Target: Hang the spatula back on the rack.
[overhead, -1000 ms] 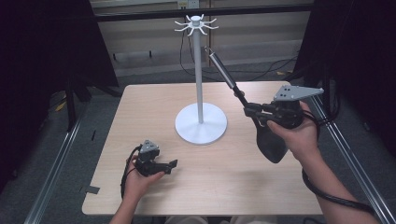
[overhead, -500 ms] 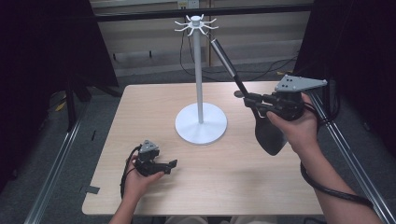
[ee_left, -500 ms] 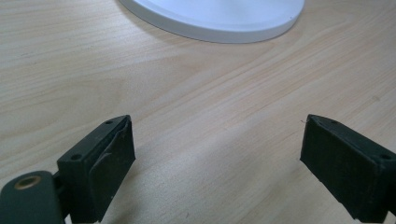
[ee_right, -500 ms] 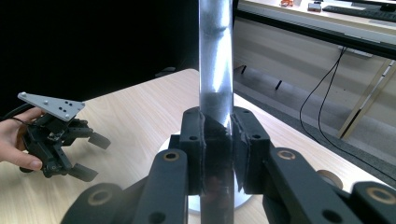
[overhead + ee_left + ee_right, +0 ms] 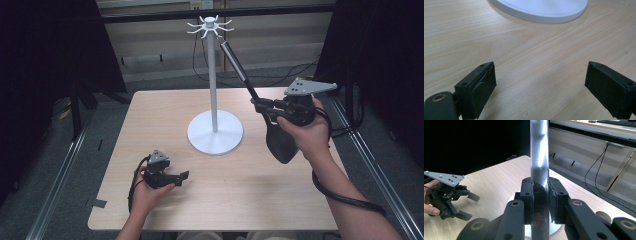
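The right gripper (image 5: pixel 260 106) has its jaws clamped on the handle of a black spatula (image 5: pixel 280 142), and over the last second it has lifted and swung the tool. A second ago the handle tip sat well below the hook crown of the white stand (image 5: pixel 214 80), pointing at the pole's mid height. Now the handle slants up toward eleven o'clock from the gripper, and its tip lies just beside the hooks (image 5: pixel 210 24) at the top, at about four o'clock from the crown. Whether the tip touches a hook cannot be told. The spatula's blade hangs below the right hand (image 5: pixel 305 132), over the desk (image 5: pixel 150 115) at the three o'clock side of the stand's round base (image 5: pixel 215 136).

In the right gripper view the jaws are pressed tight on the shiny handle (image 5: pixel 539 157), which rises straight between them.

The left gripper (image 5: pixel 180 176) has not moved; it rests low on the desk at seven o'clock from the base, jaws spread wide with nothing between them, as the left gripper view confirms (image 5: pixel 539 82).

The rise suggests the work is hanging the spatula on the stand, and that the approach is nearly finished; threading the handle's end onto a hook looks like the remaining step.
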`<action>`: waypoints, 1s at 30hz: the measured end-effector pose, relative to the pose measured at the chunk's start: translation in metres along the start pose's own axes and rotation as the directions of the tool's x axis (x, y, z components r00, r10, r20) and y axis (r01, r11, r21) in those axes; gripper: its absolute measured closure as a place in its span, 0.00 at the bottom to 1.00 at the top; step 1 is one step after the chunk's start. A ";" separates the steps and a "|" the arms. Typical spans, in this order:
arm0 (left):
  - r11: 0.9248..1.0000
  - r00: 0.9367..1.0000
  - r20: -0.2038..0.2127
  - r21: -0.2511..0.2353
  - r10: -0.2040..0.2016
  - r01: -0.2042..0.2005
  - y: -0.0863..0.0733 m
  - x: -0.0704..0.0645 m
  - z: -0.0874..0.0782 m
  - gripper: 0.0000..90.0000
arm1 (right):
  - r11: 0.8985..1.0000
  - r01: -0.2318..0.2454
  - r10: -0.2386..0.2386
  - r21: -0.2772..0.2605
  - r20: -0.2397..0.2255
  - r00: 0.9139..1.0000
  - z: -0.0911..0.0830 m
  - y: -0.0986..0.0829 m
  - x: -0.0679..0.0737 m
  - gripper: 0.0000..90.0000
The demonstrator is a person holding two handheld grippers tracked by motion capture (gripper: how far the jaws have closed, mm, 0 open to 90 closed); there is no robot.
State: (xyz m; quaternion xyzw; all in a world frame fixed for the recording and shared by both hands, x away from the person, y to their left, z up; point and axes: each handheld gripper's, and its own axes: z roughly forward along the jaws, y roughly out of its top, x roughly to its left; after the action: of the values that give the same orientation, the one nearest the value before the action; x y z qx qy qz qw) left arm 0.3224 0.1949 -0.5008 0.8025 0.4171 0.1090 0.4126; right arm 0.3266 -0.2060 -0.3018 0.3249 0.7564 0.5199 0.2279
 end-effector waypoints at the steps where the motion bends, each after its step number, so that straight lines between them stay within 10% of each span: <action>1: 1.000 1.000 0.000 -0.001 -0.002 0.002 0.000 0.000 0.000 0.11 | 1.000 0.001 -0.001 0.001 0.001 1.000 0.001 0.000 0.000 0.85; 30: 1.000 1.000 -0.002 -0.003 0.006 -0.006 0.000 0.003 -0.001 0.11 | 0.998 -0.056 0.057 0.012 -0.026 0.998 0.061 -0.011 0.009 0.85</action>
State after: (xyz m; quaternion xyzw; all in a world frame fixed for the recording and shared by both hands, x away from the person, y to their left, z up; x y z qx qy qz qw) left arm 0.3234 0.1978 -0.5005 0.8031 0.4147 0.1116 0.4130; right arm 0.3595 -0.1630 -0.3344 0.3405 0.7529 0.5261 0.2011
